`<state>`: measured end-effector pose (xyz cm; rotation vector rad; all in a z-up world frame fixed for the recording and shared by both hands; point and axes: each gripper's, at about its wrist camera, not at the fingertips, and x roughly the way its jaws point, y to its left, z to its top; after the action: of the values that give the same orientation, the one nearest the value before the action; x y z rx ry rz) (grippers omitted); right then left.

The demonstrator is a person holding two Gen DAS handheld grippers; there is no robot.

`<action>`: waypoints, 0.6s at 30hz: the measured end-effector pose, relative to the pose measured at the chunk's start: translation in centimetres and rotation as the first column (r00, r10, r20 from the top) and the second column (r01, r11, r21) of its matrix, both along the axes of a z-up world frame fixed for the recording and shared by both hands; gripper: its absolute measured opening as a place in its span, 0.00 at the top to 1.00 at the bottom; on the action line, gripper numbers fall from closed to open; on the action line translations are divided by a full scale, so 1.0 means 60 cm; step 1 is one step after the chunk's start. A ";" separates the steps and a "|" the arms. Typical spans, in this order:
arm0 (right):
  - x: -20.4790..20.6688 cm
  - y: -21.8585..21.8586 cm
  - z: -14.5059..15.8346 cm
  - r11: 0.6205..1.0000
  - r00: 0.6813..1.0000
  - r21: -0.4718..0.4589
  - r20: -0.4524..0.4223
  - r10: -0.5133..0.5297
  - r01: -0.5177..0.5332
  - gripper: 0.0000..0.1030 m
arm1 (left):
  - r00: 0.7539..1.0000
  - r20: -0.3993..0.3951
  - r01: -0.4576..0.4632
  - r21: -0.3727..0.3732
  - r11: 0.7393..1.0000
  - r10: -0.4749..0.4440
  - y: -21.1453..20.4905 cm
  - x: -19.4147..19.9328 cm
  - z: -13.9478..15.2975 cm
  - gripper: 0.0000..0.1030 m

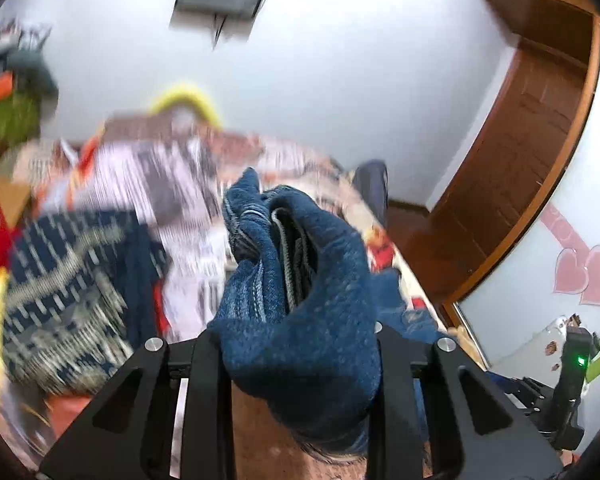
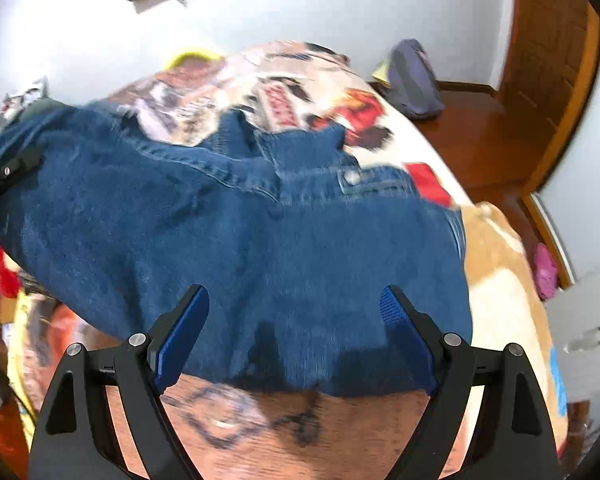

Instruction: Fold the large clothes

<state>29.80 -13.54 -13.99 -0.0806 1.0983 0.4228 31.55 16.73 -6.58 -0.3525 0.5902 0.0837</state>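
Bright even room light, heavy motion blur (worst on the left), fisheye bending, dark vignetted corners.

A: Left gripper (image 1: 300, 336), own wrist view. State?
B: Jaws drawn close together, clamped on a bunched fold of the jeans (image 1: 308, 280). Cloth fills the gap and hides both pads. Pointing gently downward.
A: Does it show in the right wrist view?
B: Yes, at the far left edge, black frame against the denim.
A: Right gripper (image 2: 296, 336)?
B: Jaws wide apart, blue pads (image 2: 182, 336) bare. Denim lies below and between them, no pad pressing on it. Tilted steeply downward.
A: Grip on that side?
B: None visible
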 end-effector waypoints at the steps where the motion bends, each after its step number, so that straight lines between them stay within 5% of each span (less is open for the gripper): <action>1: 0.002 0.016 0.002 1.000 1.000 0.017 0.000 0.017 -0.017 0.17 | 1.000 0.020 -0.011 0.015 1.000 0.011 0.006 -0.009 0.013 0.76; 5: 0.008 0.100 -0.020 0.998 0.997 -0.012 -0.054 0.055 -0.055 0.17 | 0.995 0.062 -0.077 0.059 0.995 0.073 0.046 -0.042 0.037 0.76; 11: -0.007 0.229 -0.135 0.981 0.957 0.006 -0.223 0.188 -0.191 0.17 | 0.991 -0.026 -0.132 0.054 0.990 0.133 0.088 -0.036 -0.016 0.76; 14: -0.004 0.235 -0.183 0.985 0.936 0.008 -0.310 0.166 -0.172 0.16 | 0.987 -0.088 -0.132 0.055 0.990 0.136 0.089 -0.024 -0.056 0.76; 18: 0.007 0.203 -0.165 0.980 0.933 0.020 -0.303 0.196 -0.199 0.17 | 0.990 -0.095 -0.104 0.052 0.993 0.109 0.067 -0.009 -0.063 0.76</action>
<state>30.23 -1.39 -23.88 -0.1404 1.4029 0.6247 31.00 20.76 -10.36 -0.3355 0.6645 0.2181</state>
